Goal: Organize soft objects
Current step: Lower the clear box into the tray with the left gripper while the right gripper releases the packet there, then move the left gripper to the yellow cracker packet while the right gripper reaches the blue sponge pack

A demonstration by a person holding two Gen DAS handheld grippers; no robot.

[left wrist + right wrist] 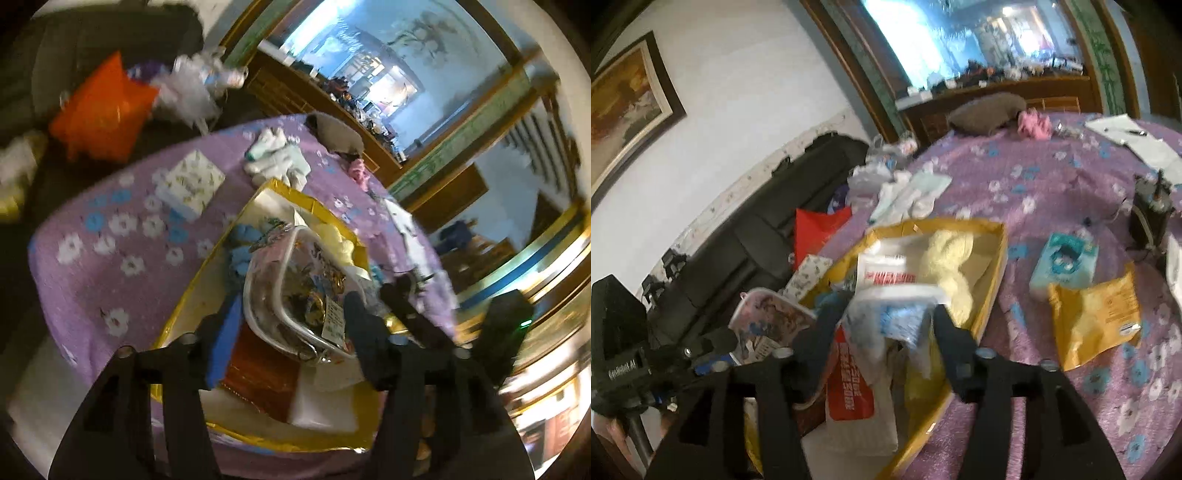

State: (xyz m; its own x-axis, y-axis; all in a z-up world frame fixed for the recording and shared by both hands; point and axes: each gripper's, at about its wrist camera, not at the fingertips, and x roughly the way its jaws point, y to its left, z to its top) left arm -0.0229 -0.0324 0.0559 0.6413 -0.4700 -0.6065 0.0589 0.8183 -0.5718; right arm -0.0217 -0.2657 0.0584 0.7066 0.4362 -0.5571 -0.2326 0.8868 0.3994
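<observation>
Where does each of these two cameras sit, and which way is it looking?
Left wrist: rides the left tongs, looking down past them at a clear pouch in the yellow box; the right tongs show beside it.
Right wrist: rides the right tongs, over the same box; the left handset shows at left.
Shared: box, purple floral cloth.

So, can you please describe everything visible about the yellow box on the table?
The yellow box is a shallow, open rectangular tray with glossy golden walls, apparently cardboard. It lies flat on the purple flowered tablecloth. Inside are a pale yellow plush, white packets with red print and blue soft items. A clear pouch rests over its contents, between the left gripper's open jaws.
</observation>
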